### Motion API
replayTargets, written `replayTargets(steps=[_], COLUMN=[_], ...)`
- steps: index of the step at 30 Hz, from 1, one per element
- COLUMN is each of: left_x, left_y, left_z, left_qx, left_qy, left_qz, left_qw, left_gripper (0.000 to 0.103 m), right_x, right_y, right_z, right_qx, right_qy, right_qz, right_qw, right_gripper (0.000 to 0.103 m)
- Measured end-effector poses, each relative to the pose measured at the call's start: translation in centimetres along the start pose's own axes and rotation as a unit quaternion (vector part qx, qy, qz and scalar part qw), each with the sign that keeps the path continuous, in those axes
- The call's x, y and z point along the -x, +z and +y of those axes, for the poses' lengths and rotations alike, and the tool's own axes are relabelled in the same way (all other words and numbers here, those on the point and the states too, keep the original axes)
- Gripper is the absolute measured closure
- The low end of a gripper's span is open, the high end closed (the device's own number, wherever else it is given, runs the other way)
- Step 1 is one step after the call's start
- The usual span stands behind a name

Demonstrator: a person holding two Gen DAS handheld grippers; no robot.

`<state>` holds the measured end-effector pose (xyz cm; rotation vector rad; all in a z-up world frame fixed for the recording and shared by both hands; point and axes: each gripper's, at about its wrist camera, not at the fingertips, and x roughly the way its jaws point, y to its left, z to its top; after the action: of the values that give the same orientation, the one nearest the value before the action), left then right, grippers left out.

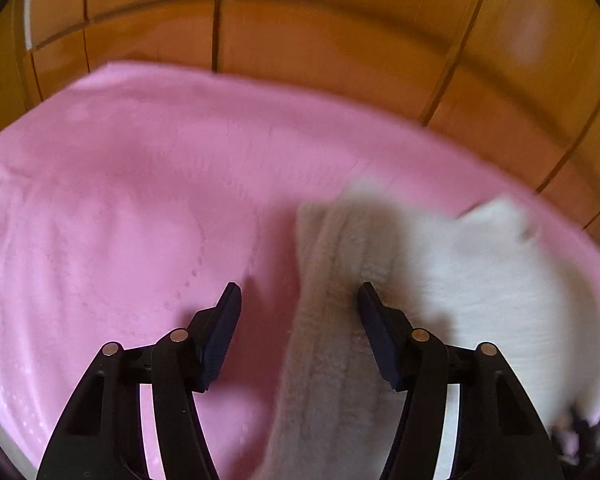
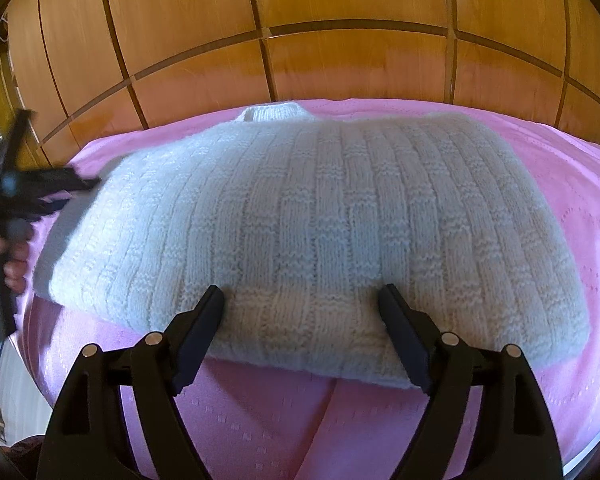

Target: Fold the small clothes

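surface: pink embossed bedspread (image 2: pixel 540 200) w/ white ribbed knit sweater (image 2: pixel 300 208) | room: orange wood-panel wall (image 2: pixel 340 20) | left gripper (image 1: pixel 300 292) agape, empty | right gripper (image 2: pixel 302 294) wide apart, gripping nothing

Left hand-held gripper (image 1: pixel 300 294) and right hand-held gripper (image 2: pixel 302 296) both gape, angled downward

sweater (image 2: pixel 300 216): 1 | pink bedspread (image 2: pixel 560 200): 1 | grippers: 2 – left gripper (image 1: pixel 300 294), right gripper (image 2: pixel 302 294) | hand (image 2: pixel 8 256): 1

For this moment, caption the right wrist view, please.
Open right tool poised over white knit sweater on pink bedspread.
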<state>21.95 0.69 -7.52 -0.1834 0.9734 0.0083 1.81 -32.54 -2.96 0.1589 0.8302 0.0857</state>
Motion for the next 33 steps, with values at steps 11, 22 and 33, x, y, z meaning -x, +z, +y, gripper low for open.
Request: replayTargets(steps=[11, 22, 33], left_x=[5.3, 5.9, 5.4], left_y=[-1.9, -6.3, -6.7], left_z=[-1.8, -7.3, -7.0], left_qx=[-0.038, -0.123, -0.106], left_qy=[0.027, -0.014, -0.012], left_qz=[-0.079, -0.068, -0.053], left_qw=[0.9958, 0.9900, 0.9929], left_gripper=[0.030, 0.019, 0.012], right_x=[2.5, 0.2, -0.3], right_y=[1.9, 7.4, 5.6], right_z=[-2.8, -11.9, -16.3], right_qx=[-0.052, -0.131, -0.181], right_qy=[0.053, -0.025, 0.010], right_qz=[-0.008, 0.005, 0.026], right_qw=[0.997, 0.991, 0.983], right_gripper=[0.022, 0.032, 0.018])
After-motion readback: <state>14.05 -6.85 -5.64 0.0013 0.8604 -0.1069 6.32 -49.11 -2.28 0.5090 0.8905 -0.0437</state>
